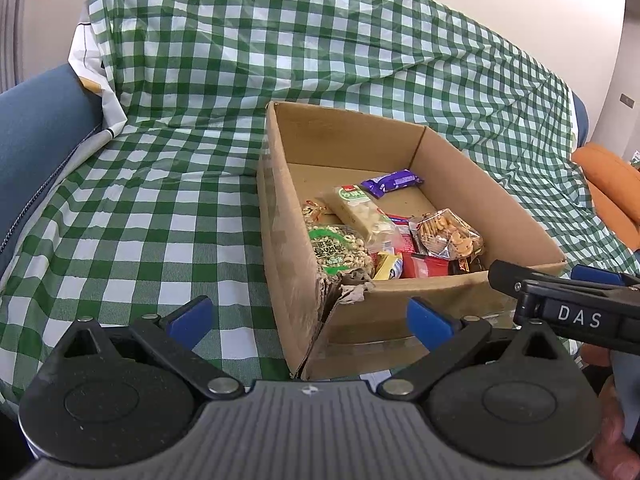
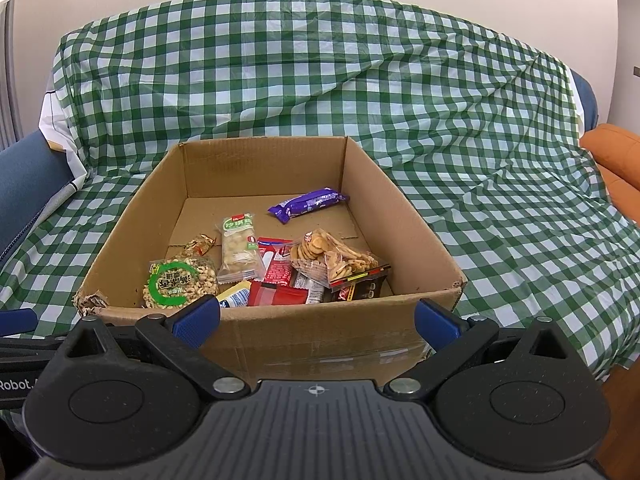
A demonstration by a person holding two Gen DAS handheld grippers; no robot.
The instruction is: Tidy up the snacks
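Snacks lie heaped in an open cardboard box (image 2: 416, 232) that rests on a green-and-white checked cloth (image 2: 480, 120) draped over what looks like a sofa — the cloth hides most of it, so that is hard to confirm. In the right wrist view the pile sits in the lower centre of the frame: a green-labelled peanut pack (image 2: 180, 282) at lower left of the box floor, a pale nougat bar (image 2: 239, 248) beside it, red packets (image 2: 276, 268) in the middle, a clear bag of small crackers (image 2: 334, 256) to the right, and a purple wrapper (image 2: 307, 203) apart, toward the back wall. The right gripper (image 2: 318, 318) hangs just outside the box's near wall, its blue fingers (image 2: 198, 318) spread wide and holding nothing — the snacks lie beyond and between them. The left gripper (image 1: 310, 320) is at the box's torn near corner, fingers (image 1: 190, 316) likewise spread and empty, with the pile up and to the right of centre.
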